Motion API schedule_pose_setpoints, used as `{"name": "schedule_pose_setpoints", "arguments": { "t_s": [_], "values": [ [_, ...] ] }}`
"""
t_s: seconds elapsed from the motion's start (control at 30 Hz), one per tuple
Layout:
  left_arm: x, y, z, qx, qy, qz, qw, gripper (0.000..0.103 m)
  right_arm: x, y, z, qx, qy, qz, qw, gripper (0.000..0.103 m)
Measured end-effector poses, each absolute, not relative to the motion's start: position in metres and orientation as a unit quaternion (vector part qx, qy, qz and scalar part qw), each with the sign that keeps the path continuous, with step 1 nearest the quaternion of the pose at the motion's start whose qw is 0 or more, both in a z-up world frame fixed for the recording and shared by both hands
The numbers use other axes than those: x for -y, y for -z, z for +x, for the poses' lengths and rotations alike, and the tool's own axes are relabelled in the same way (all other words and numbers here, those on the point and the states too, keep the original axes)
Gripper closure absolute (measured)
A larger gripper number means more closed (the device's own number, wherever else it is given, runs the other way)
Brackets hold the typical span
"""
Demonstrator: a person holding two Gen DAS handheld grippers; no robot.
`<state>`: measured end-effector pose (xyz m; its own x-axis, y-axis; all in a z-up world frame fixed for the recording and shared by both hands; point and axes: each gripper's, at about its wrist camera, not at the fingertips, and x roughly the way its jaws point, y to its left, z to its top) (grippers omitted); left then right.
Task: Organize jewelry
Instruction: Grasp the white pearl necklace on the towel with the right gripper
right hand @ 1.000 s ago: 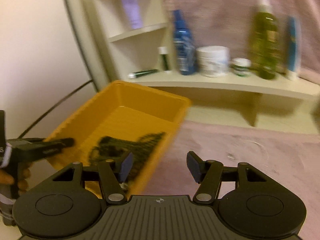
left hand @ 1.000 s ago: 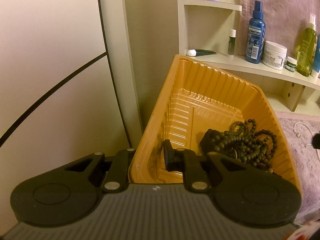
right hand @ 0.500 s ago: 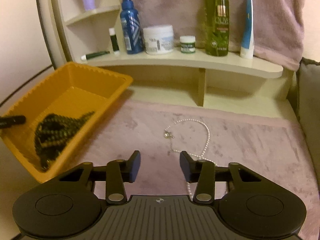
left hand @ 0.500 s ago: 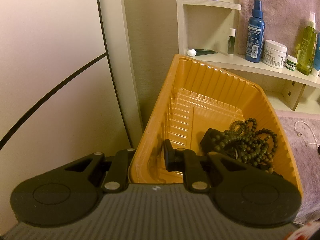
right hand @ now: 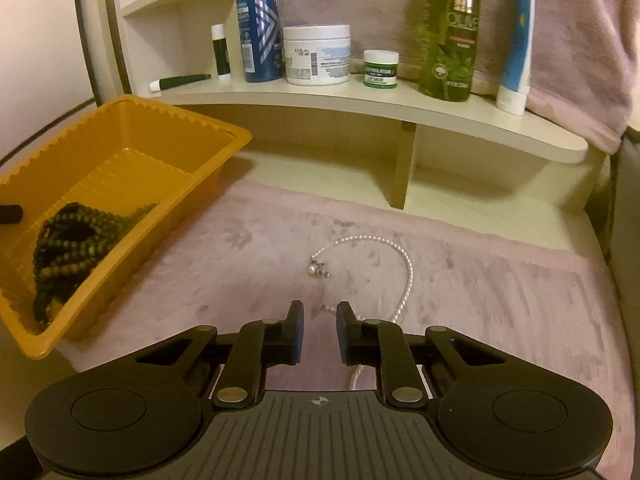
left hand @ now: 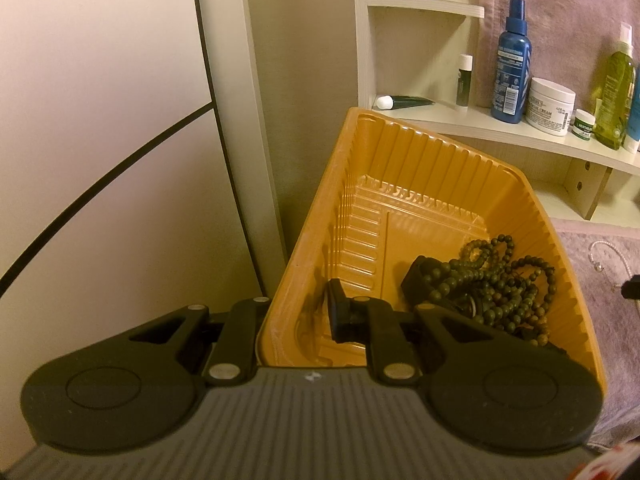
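The right gripper [right hand: 319, 332], low in the centre of its frame, has its jaws part-spread with a narrow gap between them and nothing held. Just beyond and partly under the fingertips lies the pearl necklace [right hand: 404, 276] on the mauve cloth [right hand: 500, 292] over the surface; its strand loops up toward mid-frame, where the clasp end [right hand: 318, 270] sits, then trails back down past the right finger. So the strand's long run lies roughly along the gripper's forward line, a little right of centre.

The left gripper [left hand: 294, 316] pinches the near wall of the orange tray [left hand: 436, 152], one finger inside, one outside. Dark green beads [left hand: 496, 284] are heaped in the tray's lower right. The right gripper is plainly the nearer one to the pearls.
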<state>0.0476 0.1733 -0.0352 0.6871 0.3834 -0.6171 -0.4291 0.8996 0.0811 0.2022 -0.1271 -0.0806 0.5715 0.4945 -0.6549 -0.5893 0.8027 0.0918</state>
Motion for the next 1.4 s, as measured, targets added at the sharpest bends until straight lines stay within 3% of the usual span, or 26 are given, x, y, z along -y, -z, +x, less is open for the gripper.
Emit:
{"name": "schedule_pose_setpoints", "arguments": {
  "t_s": [0.3, 0.37, 0.73, 1.0, 1.03, 1.1, 1.13, 1.17, 1.4],
  "values": [
    [-0.173, 0.036, 0.048, -0.329, -0.221, -0.036, 0.917, 0.088, 0.108, 0.092, 0.227, -0.352, -0.309, -0.095, 0.879, 0.091],
    [-0.173, 0.036, 0.047, -0.329, -0.221, -0.037, 0.917, 0.088, 0.105, 0.093, 0.227, -0.347, -0.307, -0.106, 0.88, 0.103],
    [-0.173, 0.036, 0.048, -0.331, -0.221, -0.039, 0.917, 0.088, 0.143, 0.068, 0.231, -0.31, -0.26, -0.03, 0.914, 0.103],
    [-0.174, 0.036, 0.048, -0.331, -0.221, -0.039, 0.917, 0.088, 0.173, 0.068, 0.225, -0.342, -0.262, -0.019, 0.902, 0.101],
    [-0.174, 0.036, 0.048, -0.331, -0.221, -0.04, 0.916, 0.088, 0.175, 0.071, 0.221, -0.347, -0.268, -0.023, 0.899, 0.097],
    [-0.174, 0.035, 0.048, -0.331, -0.221, -0.039, 0.916, 0.088, 0.176, 0.08, 0.215, -0.354, -0.272, -0.039, 0.894, 0.078],
    [-0.173, 0.036, 0.048, -0.331, -0.221, -0.039, 0.916, 0.088, 0.176, 0.084, 0.211, -0.354, -0.274, -0.047, 0.893, 0.063],
    [-0.174, 0.035, 0.048, -0.331, -0.221, -0.039, 0.916, 0.088, 0.177, 0.086, 0.208, -0.351, -0.278, -0.053, 0.893, 0.058],
    [-0.173, 0.035, 0.048, -0.332, -0.223, -0.038, 0.916, 0.087, 0.167, 0.091, 0.21, -0.357, -0.286, -0.061, 0.887, 0.058]
  ]
}}
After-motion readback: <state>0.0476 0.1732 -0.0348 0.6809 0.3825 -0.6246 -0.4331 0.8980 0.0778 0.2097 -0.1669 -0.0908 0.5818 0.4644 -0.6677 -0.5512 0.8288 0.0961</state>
